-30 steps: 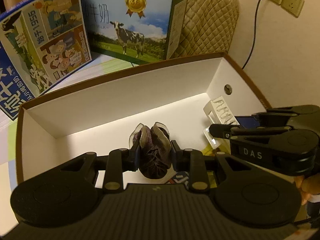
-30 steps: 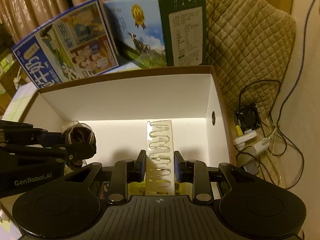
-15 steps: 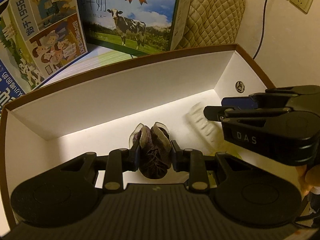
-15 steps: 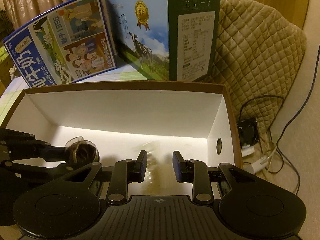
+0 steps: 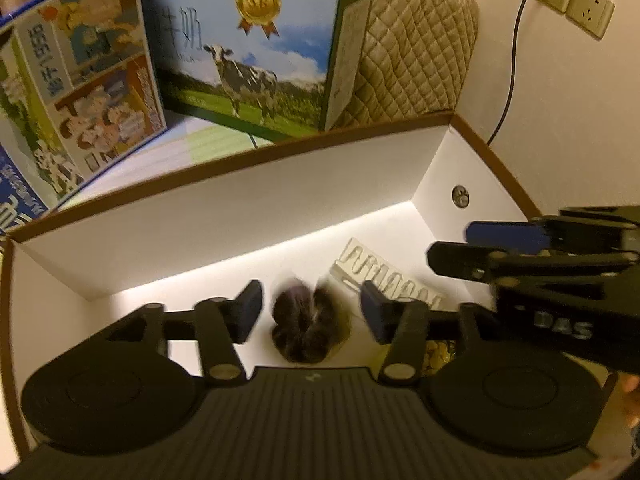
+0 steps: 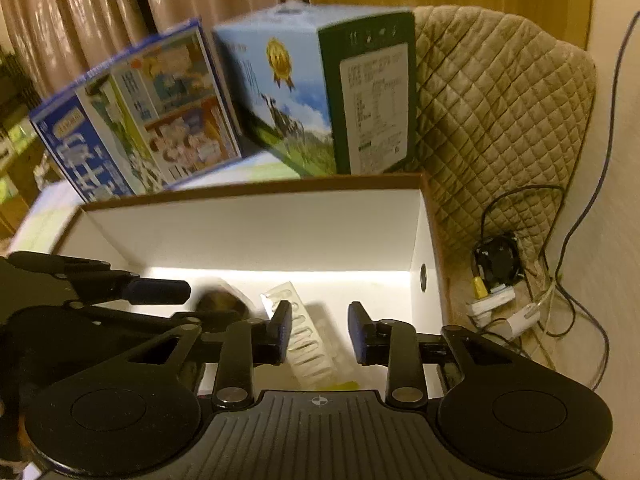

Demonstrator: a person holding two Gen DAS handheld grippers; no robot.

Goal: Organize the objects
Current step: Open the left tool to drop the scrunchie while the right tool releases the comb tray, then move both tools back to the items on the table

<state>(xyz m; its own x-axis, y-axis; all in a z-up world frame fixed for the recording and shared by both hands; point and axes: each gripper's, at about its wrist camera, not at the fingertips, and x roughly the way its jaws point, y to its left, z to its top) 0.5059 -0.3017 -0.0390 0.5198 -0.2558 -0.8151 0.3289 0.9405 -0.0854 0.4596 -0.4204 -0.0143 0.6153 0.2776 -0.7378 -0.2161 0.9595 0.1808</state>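
Left wrist view: the left hand-held gripper (image 5: 311, 313) is released, its two blue-padded fingers spread wide. Between them, touching neither, a dark purple scrunchie (image 5: 306, 326) lies blurred on the white floor of the brown-rimmed box (image 5: 248, 216). Just to its right a clear plastic blister strip (image 5: 384, 276) lies flat on the box floor, angled toward the right wall, which has a small round hole. The right hand-held gripper (image 5: 480, 248) enters from the right edge, seen side-on above the strip, so its opening cannot be told from here. Beyond the box stand a milk carton printed with a cow (image 5: 248, 52) and a blue carton with cartoon pictures (image 5: 80, 92), with a quilted cushion (image 5: 416, 48) behind and a wall socket (image 5: 576, 0) up right. A bit of yellow packaging shows under the left gripper's right finger.

Right wrist view: the right hand-held gripper (image 6: 320, 334) is plainly released, fingers parted, the blister strip (image 6: 308, 344) lying on the box floor below the gap, nearer the left finger. The left hand-held gripper (image 6: 160, 292) comes in from the left, and the scrunchie (image 6: 218, 302) is only a dark blur beside it. Only this view shows the curtains (image 6: 100, 20) behind the cartons and the cables and power strip (image 6: 500, 304) on the floor right of the box (image 6: 424, 240).
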